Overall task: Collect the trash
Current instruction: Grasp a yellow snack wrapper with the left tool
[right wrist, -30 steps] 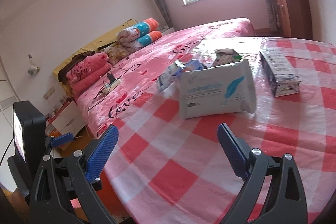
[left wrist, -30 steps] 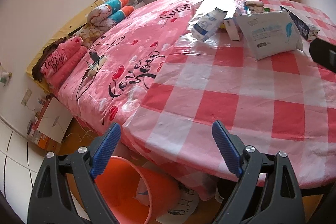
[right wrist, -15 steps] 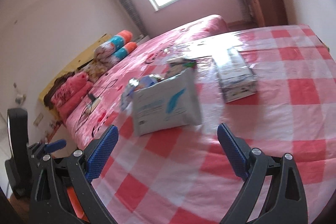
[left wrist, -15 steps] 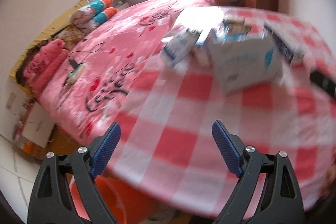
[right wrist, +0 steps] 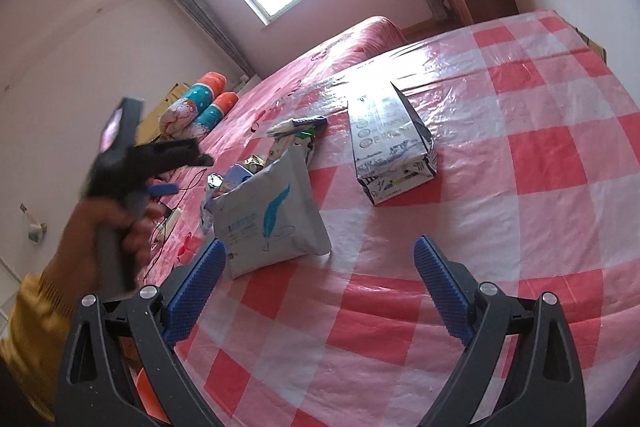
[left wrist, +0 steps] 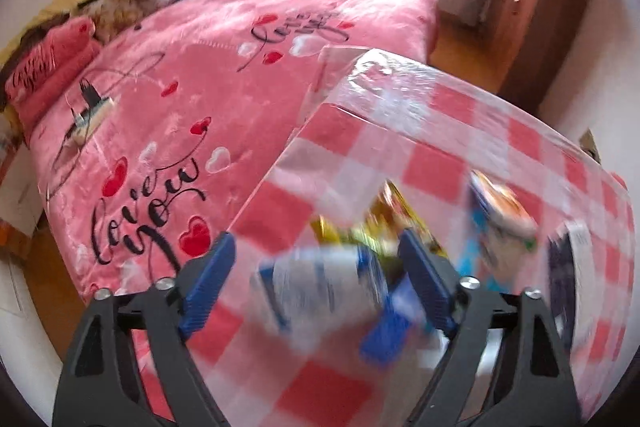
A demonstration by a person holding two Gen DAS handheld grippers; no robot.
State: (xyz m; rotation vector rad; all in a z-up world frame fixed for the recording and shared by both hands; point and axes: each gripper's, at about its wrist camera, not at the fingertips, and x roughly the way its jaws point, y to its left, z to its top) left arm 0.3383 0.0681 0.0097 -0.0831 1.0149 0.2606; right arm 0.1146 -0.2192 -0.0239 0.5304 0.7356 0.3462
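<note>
Left gripper [left wrist: 316, 271]: fingers spread wide, nothing clamped. It hangs low over the near-left part of the table, with a blurred white-and-blue packet [left wrist: 324, 291] lying between the two blue pads [left wrist: 208, 279]; contact cannot be judged through the blur.
Right gripper [right wrist: 320, 291]: fingers apart, empty, above bare checked cloth near the table edge.
Table [right wrist: 540, 187]: red-and-white check under clear plastic, beside a pink bed [left wrist: 200, 75].
Trash, location: clustered on the left half of the table.
Long box [right wrist: 390, 143]: lies flat, long axis running from the near side toward the window end, its printed end face turned to the right gripper.
White pouch with blue feather [right wrist: 272, 219]: propped upright and tilted, printed face toward the right wrist camera, just beyond the right gripper's left finger.
Left wrist view only: a yellow-green wrapper [left wrist: 384, 223] and a blue-orange packet [left wrist: 500, 223], both smeared, lying past the white-and-blue packet.
Right wrist view only: the person's left hand [right wrist: 116, 227] on the left gripper's handle, a yellow sleeve [right wrist: 32, 311], and an orange bin [right wrist: 148, 399] below the table edge.
</note>
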